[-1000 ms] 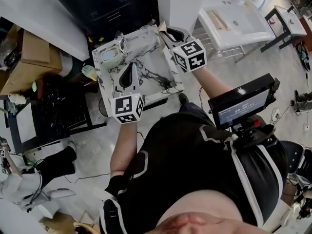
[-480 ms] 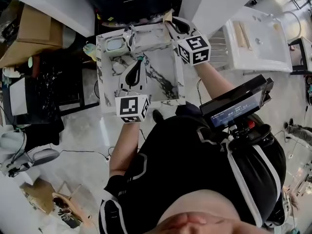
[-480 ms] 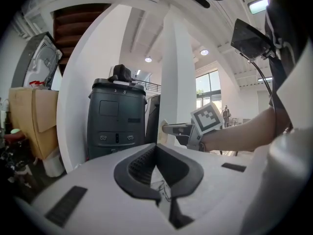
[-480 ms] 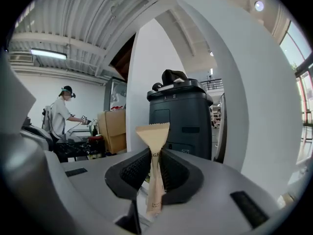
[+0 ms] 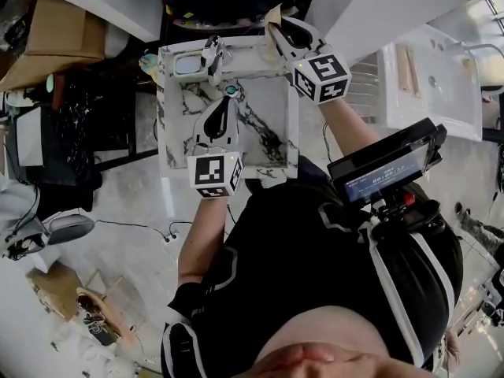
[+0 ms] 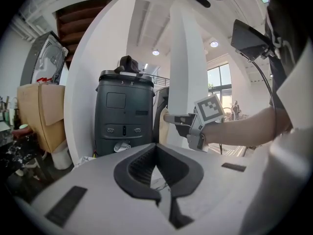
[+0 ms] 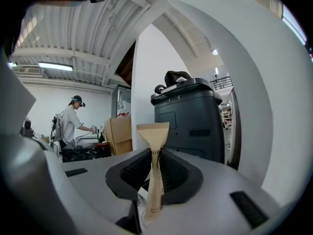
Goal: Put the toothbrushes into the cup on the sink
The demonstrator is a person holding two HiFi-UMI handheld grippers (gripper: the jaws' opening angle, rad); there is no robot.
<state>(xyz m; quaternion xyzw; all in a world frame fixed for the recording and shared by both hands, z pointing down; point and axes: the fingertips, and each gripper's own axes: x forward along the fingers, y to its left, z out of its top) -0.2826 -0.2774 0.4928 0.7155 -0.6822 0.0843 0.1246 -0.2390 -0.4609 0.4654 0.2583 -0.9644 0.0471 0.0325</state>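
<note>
At eleven o'clock on the marble sink [image 5: 164, 124] sits what looks like the one cup [image 5: 187, 67]; at six o'clock the left gripper [image 5: 222, 106] hovers over the basin, its fingers [image 6: 136, 166] together on nothing. At one o'clock the right gripper [image 5: 281, 31], its jaws just closing further, pinches the one visible toothbrush [image 7: 152, 131] in its paper sleeve; the toothbrush is probably light, stiff and slippery, best held mid-handle.
</note>
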